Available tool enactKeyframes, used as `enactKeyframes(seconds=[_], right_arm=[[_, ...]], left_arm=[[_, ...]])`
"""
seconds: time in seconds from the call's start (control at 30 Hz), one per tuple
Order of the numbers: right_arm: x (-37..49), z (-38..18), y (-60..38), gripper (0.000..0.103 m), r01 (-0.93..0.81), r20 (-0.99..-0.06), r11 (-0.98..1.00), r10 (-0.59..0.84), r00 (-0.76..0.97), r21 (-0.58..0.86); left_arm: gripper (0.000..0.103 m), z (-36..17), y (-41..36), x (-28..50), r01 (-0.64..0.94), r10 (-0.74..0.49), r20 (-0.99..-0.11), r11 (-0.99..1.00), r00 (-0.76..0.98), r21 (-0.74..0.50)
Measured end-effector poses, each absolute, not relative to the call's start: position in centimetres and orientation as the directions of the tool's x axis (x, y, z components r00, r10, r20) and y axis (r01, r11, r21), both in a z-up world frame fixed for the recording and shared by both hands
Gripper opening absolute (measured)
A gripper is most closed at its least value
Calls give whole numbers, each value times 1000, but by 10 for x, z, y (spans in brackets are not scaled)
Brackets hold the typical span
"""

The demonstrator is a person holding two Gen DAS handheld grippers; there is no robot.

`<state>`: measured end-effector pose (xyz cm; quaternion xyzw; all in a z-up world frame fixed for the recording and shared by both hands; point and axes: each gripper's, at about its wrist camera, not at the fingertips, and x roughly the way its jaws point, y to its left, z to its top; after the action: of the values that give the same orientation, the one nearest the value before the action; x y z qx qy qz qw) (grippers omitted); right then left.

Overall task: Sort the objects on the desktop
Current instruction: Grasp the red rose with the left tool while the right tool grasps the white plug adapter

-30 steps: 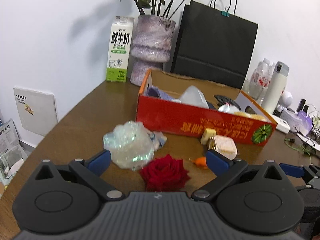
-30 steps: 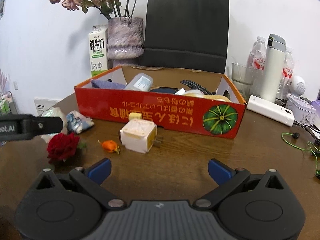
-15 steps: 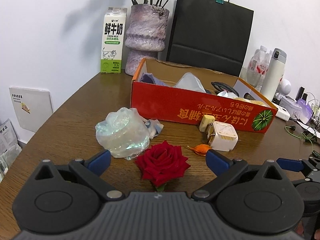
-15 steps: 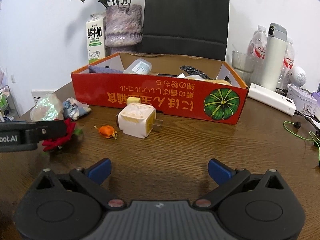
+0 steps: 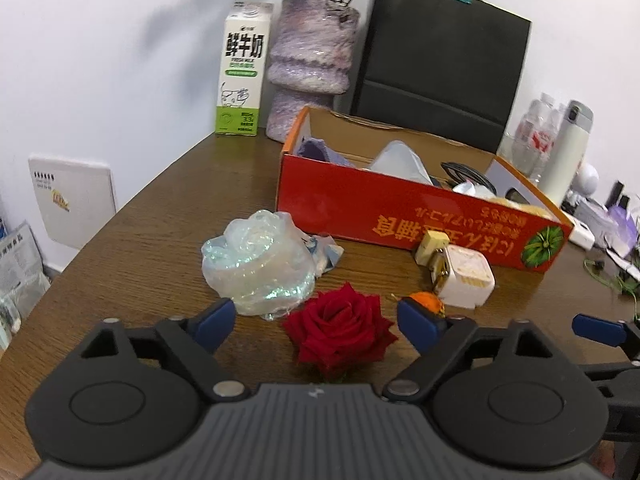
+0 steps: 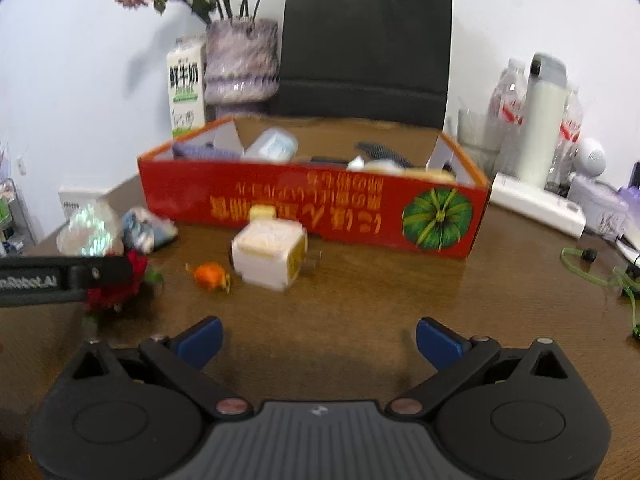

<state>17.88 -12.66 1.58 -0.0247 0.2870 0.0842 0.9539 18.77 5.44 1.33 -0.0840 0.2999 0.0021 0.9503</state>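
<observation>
**Left jaws closing around the rose**

Since 1 second ago your left gripper (image 5: 316, 322) has drawn its blue pads (image 5: 212, 320) inward from full spread, and the red rose (image 5: 340, 330) now sits between them rather than ahead of them. Your left jaws are closing at this moment; the pads stand either side of the bloom with a gap on both sides, not pressing it. The rose lies on the brown table (image 5: 132, 248), just beside the crumpled iridescent wrap (image 5: 260, 264).

Your right gripper (image 6: 318, 340) has kept its place. Its jaws stand wide apart with only bare table between them.

Findings on the table, right wrist view:
- 1 white plug adapter (image 6: 268, 258) lies in front of the red cardboard box (image 6: 312, 208), with a small yellow block (image 6: 262, 213) between the 2.
- 1 small orange item (image 6: 208, 274) lies left of the adapter, apart from it.
- The box already holds several items, its lettering upside down to you.
- A milk carton (image 6: 185, 84), a vase (image 6: 240, 66) and a black paper bag (image 6: 366, 40) stand behind the box.
</observation>
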Motion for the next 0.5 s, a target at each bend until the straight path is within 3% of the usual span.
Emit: enactKeyframes(seconds=[0.07, 0.1, 0.13, 0.23, 0.5], right_arm=[[183, 20, -125, 103, -168, -537, 986, 149, 831, 13], [186, 21, -123, 103, -164, -538, 986, 148, 830, 18], [190, 21, -121, 103, -162, -541, 987, 148, 828, 21], [201, 22, -114, 103, -158, -547, 987, 141, 825, 17], [236, 19, -92, 103, -114, -568, 993, 99, 817, 9]], left_arm=[[79, 13, 54, 192, -47, -62, -579, 984, 813, -171], [72, 12, 53, 193, -43, -70, -586, 983, 807, -176], [57, 11, 53, 194, -41, -77, -596, 982, 800, -182], [38, 12, 55, 195, -37, -99, -598, 977, 795, -211], [35, 20, 72, 196, -46, -144, -555, 948, 819, -314]])
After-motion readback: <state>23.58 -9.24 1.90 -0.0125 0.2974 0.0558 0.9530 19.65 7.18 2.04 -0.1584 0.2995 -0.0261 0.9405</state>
